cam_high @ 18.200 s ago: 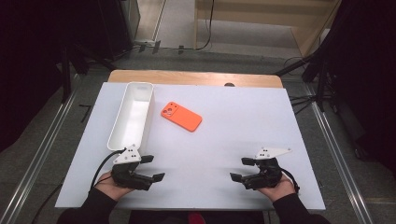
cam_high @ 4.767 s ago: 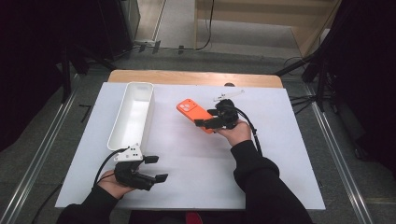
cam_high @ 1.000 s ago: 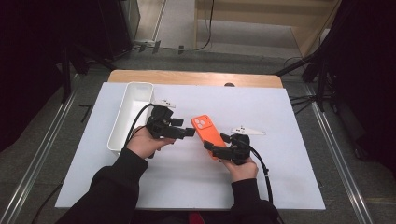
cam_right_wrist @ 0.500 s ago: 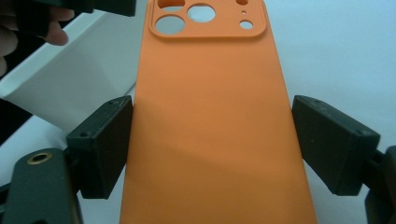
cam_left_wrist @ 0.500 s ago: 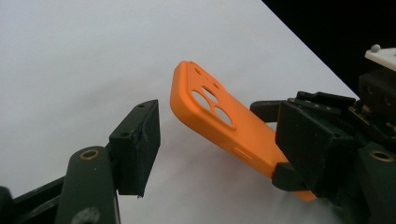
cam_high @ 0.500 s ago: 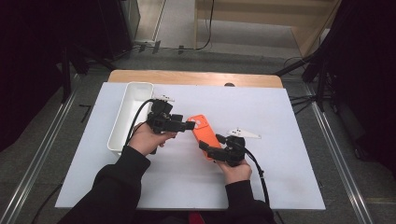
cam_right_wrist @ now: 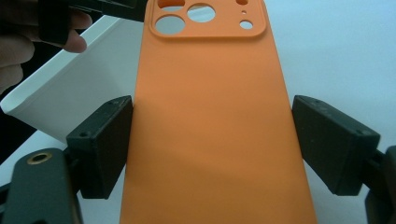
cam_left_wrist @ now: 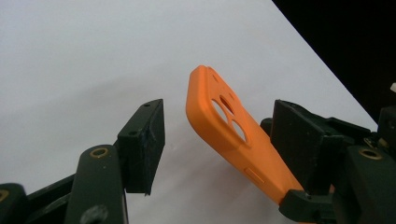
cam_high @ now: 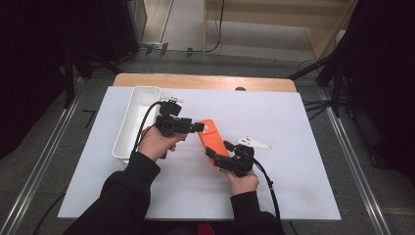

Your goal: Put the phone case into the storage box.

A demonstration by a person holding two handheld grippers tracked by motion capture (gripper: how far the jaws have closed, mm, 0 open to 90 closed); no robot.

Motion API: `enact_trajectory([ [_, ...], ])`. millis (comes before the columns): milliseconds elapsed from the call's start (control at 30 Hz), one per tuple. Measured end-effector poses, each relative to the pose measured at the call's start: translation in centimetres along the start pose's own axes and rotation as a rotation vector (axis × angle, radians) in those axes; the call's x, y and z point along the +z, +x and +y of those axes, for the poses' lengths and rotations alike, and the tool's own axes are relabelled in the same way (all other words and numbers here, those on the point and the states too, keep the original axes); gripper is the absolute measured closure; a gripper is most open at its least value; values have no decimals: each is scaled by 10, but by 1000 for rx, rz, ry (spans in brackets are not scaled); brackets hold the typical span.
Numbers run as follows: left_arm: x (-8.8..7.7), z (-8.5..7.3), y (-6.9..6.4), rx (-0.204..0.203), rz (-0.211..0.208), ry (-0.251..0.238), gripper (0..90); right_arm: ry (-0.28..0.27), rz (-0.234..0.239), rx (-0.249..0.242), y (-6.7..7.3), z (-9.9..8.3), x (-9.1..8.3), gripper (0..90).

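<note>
- Holding the orange phone case [cam_high: 211, 142] above the counter [cam_high: 293, 127], my right gripper [cam_high: 219, 157] clamps its long edges.
- My left gripper [cam_left_wrist: 212, 140] jaws, just closing, straddle the camera end without touching.
- Judged light, flexible; grip the edges.

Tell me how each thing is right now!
orange phone case, lifted off the table, tilted.
right tool, shut on the case's two long sides, holding it up.
left tool, open; its jaws have just been closing around the case's camera end, not pressing yet.
white tray, empty, resting on the table.
</note>
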State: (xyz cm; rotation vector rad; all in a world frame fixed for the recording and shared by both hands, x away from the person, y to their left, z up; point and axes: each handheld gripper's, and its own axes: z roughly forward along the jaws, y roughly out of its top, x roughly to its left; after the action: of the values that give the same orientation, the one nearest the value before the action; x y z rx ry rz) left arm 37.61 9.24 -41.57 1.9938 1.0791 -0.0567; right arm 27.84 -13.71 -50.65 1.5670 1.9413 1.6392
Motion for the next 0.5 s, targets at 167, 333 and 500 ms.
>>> enact_trajectory([
  [167, 4, 1, 0, -25, 1, 9, 376, -17, -1, 14, 1, -2, 1, 149],
  [333, 9, 3, 1, -55, -4, 26, 415, -34, -4, 3, 3, -4, 2, 149],
  [500, 12, 5, 3, -87, -9, 34, 455, -45, -7, 0, 5, -5, 2, 149],
])
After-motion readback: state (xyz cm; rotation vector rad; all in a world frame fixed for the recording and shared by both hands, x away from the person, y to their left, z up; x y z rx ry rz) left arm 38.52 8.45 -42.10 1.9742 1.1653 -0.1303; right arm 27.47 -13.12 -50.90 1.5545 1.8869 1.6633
